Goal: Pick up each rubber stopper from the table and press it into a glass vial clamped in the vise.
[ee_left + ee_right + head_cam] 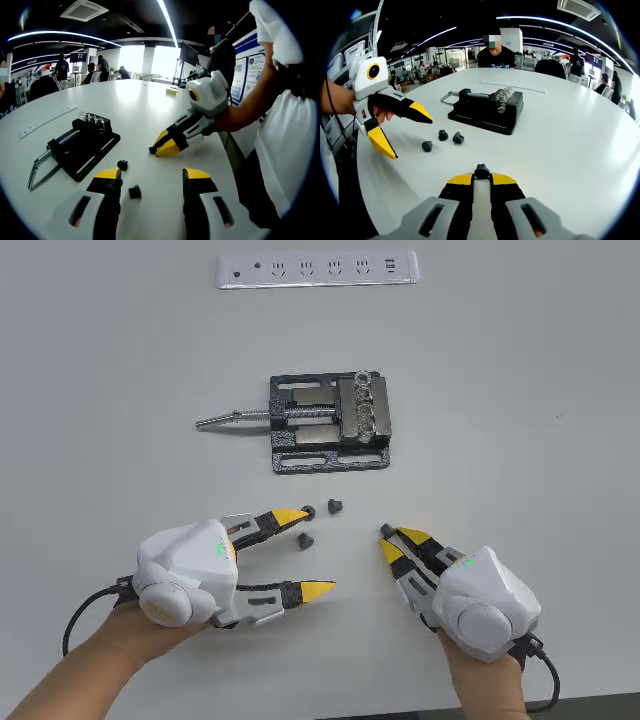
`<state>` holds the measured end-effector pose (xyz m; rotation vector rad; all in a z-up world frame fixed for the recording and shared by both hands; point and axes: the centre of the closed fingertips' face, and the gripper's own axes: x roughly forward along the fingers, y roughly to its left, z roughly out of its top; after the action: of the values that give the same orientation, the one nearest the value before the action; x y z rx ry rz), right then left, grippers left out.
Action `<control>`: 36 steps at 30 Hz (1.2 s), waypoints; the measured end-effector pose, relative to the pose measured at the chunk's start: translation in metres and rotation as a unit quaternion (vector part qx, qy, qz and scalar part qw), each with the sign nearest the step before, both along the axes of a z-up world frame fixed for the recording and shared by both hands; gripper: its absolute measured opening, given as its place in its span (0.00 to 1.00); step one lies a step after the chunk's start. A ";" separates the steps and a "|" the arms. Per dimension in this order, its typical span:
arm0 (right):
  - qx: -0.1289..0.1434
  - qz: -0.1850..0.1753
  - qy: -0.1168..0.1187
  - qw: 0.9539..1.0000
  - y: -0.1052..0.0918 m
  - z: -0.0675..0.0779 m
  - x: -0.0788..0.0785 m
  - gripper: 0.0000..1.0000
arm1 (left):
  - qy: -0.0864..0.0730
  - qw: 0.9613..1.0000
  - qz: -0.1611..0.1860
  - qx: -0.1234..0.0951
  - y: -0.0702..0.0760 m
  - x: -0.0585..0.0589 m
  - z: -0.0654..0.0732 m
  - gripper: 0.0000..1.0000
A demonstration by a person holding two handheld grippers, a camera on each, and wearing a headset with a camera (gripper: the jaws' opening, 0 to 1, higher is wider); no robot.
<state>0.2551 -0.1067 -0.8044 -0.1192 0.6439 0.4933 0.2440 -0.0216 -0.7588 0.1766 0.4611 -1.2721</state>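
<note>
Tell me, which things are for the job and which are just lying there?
For the job: vise, glass vials, loose rubber stoppers, held stopper, right hand-held gripper, left hand-held gripper.
Just lying about: power strip.

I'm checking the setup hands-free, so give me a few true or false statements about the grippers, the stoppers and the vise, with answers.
1. The right hand-held gripper is shut on a rubber stopper. True.
2. The left hand-held gripper is shut. False: its jaws stand wide apart.
3. Three loose stoppers lie on the table. True.
4. The vise is empty. False: glass vials are clamped in it.
5. The power strip lies between the vise and the grippers. False: it lies beyond the vise.
</note>
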 end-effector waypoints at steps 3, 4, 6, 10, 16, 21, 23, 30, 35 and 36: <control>0.000 0.006 0.007 1.000 -0.001 -0.001 -0.002 0.12 | -0.001 1.000 0.000 -0.001 -0.002 0.000 0.002 0.47; 0.000 0.008 0.009 1.000 -0.001 0.000 -0.003 0.12 | -0.001 1.000 0.000 -0.001 -0.002 0.000 0.002 0.47; -0.003 0.017 0.016 1.000 -0.001 0.000 -0.006 0.12 | -0.003 1.000 -0.001 -0.002 -0.002 0.000 0.002 0.47; -0.018 0.041 0.024 0.999 0.000 0.004 -0.008 0.12 | -0.004 1.000 -0.001 -0.003 -0.003 0.000 0.002 0.46; -0.031 0.078 0.045 0.995 0.000 0.013 -0.006 0.12 | -0.006 1.000 -0.004 -0.005 -0.005 -0.001 0.001 0.46; -0.035 0.095 0.060 0.993 -0.002 0.026 0.001 0.12 | -0.008 1.000 -0.004 -0.008 -0.006 -0.001 0.001 0.46; -0.038 0.104 0.066 0.992 -0.002 0.031 0.003 0.12 | -0.010 1.000 -0.004 -0.009 -0.006 -0.001 0.001 0.46; -0.048 0.140 0.074 0.986 0.001 0.049 0.007 0.12 | -0.018 1.000 -0.002 -0.014 -0.008 0.001 0.006 0.46; -0.060 0.166 0.084 0.981 0.005 0.058 0.008 0.12 | -0.023 1.000 -0.007 -0.018 -0.013 0.000 0.008 0.46; -0.062 0.170 0.086 0.980 0.006 0.059 0.009 0.12 | -0.024 1.000 -0.008 -0.018 -0.015 0.000 0.008 0.46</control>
<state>0.2636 -0.1012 -0.7455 -0.3111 0.8296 0.7989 0.2440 -0.0363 -0.7507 0.1800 0.3950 -1.2888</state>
